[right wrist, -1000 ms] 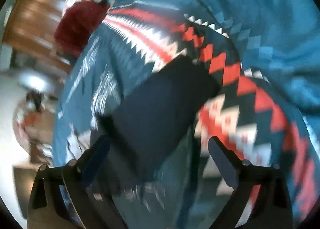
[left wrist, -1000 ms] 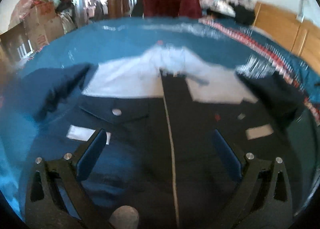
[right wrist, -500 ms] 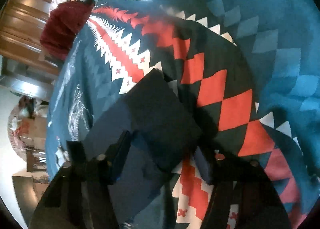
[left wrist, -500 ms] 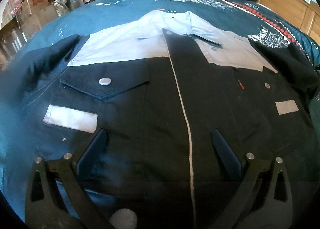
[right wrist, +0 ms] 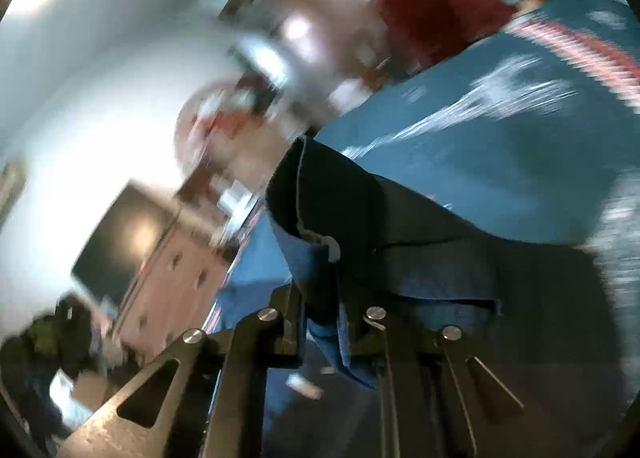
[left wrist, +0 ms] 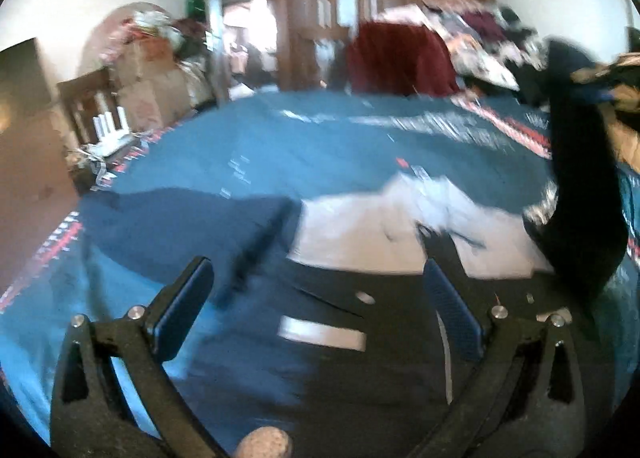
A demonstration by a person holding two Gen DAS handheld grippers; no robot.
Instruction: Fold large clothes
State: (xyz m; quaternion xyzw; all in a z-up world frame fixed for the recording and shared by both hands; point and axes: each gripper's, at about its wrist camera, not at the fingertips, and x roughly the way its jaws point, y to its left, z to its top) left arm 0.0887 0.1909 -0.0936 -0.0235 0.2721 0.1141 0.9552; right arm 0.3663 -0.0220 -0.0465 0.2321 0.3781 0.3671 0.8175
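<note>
Both views blurred, jacket (left wrist: pixel 360 338) hem cut off below, collar pointing away, left gripper (left wrist: pixel 316 310) spread empty, right gripper (right wrist: pixel 324 322) clenched on sleeve (right wrist: pixel 360 225).

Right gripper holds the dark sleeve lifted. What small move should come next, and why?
Probably carry the sleeve inward across the jacket front and lower it. The right gripper is shut on it and it hangs raised at the jacket's side, while the left gripper is open above the chest.
</note>
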